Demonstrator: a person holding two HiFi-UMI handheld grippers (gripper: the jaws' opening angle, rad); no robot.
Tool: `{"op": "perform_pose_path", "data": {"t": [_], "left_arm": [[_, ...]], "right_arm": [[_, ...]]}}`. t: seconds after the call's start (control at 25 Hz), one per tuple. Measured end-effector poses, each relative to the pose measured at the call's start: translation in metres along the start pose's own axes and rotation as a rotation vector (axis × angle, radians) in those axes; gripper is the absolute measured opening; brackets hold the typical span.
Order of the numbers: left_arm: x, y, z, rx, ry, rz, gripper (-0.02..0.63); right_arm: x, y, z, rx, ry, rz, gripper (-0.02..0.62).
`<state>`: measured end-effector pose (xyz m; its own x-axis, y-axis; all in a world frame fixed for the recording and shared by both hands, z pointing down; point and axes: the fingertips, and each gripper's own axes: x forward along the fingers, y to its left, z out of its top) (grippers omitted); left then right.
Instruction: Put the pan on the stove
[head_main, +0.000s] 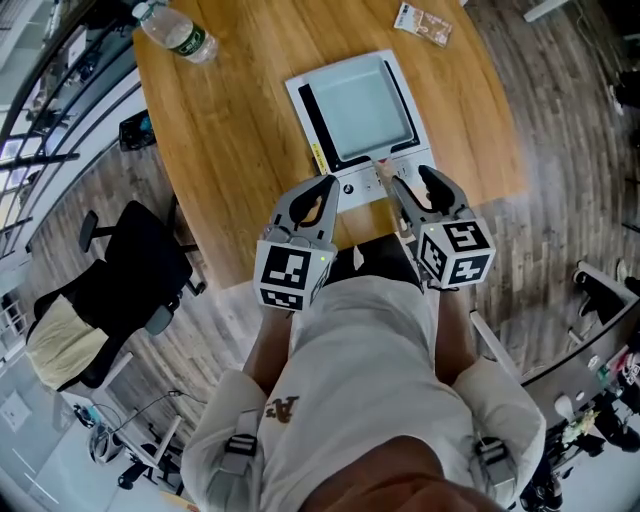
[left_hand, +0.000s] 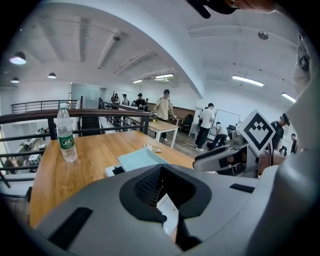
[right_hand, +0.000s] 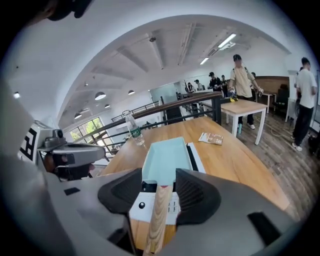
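Observation:
A square pale-blue pan (head_main: 360, 105) with a wooden handle (head_main: 383, 172) sits on the white stove (head_main: 362, 186) on the wooden table. My right gripper (head_main: 409, 176) reaches over the stove's near edge. In the right gripper view the handle (right_hand: 160, 215) runs between its jaws, close against the right pad, with a gap showing beside the left pad. My left gripper (head_main: 333, 181) hovers just left of the handle, its tips together on nothing. In the left gripper view the pan (left_hand: 140, 159) lies ahead, beyond the closed tips.
A plastic water bottle (head_main: 178, 33) lies at the table's far left and a small packet (head_main: 422, 24) at the far edge. A black office chair (head_main: 120, 275) stands left of the table. People stand at other tables in the background.

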<state>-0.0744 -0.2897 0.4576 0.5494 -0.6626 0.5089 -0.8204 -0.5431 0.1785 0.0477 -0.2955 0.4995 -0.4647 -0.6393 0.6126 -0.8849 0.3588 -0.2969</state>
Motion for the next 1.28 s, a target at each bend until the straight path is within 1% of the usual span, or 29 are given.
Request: {"op": "perform_pose_path", "data": {"t": [0.24,0.4,0.6,0.76,1.08,1.28], "left_arm": [[-0.013,0.006,0.025,0.011,-0.058,0.017,0.018],[-0.023,0.011,0.045,0.038,-0.106,0.038,0.018],[-0.035,0.012,0.065,0.057,-0.169,0.054,0.018],[-0.042,0.012,0.072,0.066,-0.199,0.062,0.018],[-0.053,0.012,0.072,0.049,-0.223,0.076,0.018],[-0.054,0.013,0.07,0.053,-0.223,0.088,0.018]], "right_arm": [[-0.027,0.009,0.045,-0.068,-0.162,-0.038,0.132],[-0.044,0.019,0.07,-0.118,-0.24,-0.045,0.103],[-0.06,0.029,0.09,-0.172,-0.305,-0.046,0.08],[-0.069,0.034,0.098,-0.203,-0.332,-0.044,0.061],[-0.076,0.046,0.099,-0.263,-0.351,-0.007,0.021],[-0.072,0.046,0.094,-0.274,-0.341,0.001,0.021]]}}
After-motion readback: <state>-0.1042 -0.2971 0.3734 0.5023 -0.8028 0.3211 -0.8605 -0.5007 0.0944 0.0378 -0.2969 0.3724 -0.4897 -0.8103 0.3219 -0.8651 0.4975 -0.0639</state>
